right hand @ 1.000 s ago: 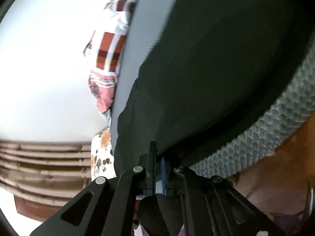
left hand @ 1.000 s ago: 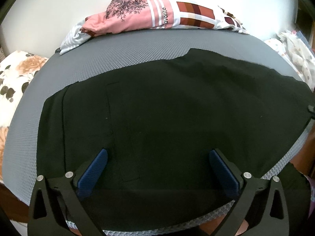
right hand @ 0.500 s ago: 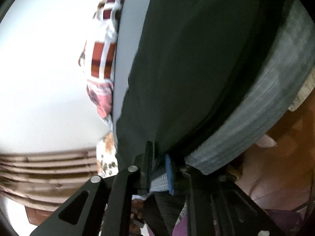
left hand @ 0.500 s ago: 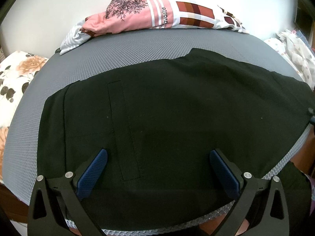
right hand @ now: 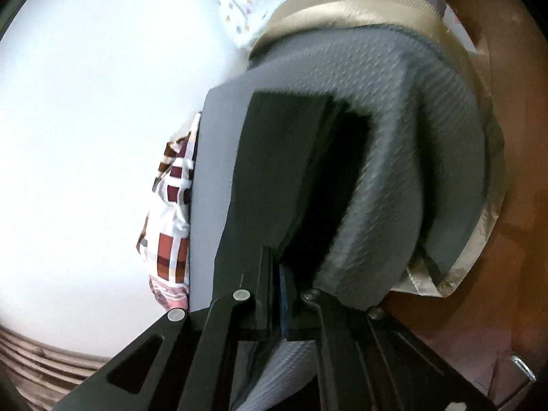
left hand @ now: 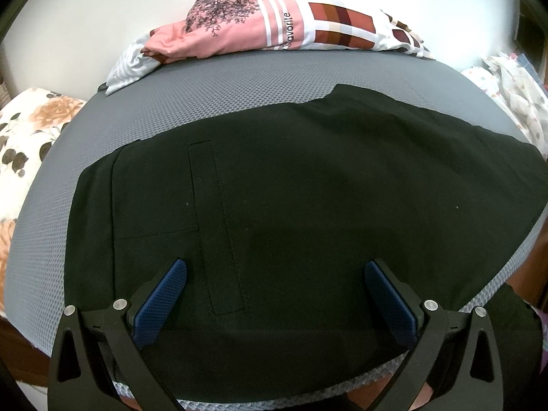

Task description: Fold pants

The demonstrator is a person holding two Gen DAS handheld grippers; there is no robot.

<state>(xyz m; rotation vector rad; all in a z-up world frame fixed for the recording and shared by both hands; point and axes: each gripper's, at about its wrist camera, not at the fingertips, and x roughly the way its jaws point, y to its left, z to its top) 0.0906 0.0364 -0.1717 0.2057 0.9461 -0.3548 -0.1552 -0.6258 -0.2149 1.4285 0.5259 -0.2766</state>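
The black fabric pants (left hand: 291, 205) lie spread flat, stitched pocket seam showing, on the grey textured mattress (left hand: 239, 96). The left hand-held gripper (left hand: 275, 294) hovers wide open above them. The right hand-held gripper (right hand: 276, 294) is clamped on the pants' edge.

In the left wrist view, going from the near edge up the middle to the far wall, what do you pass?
Open left tongs → black pants spread flat → bare grey mattress → pink and checked bedding heaped at the far edge → white wall.
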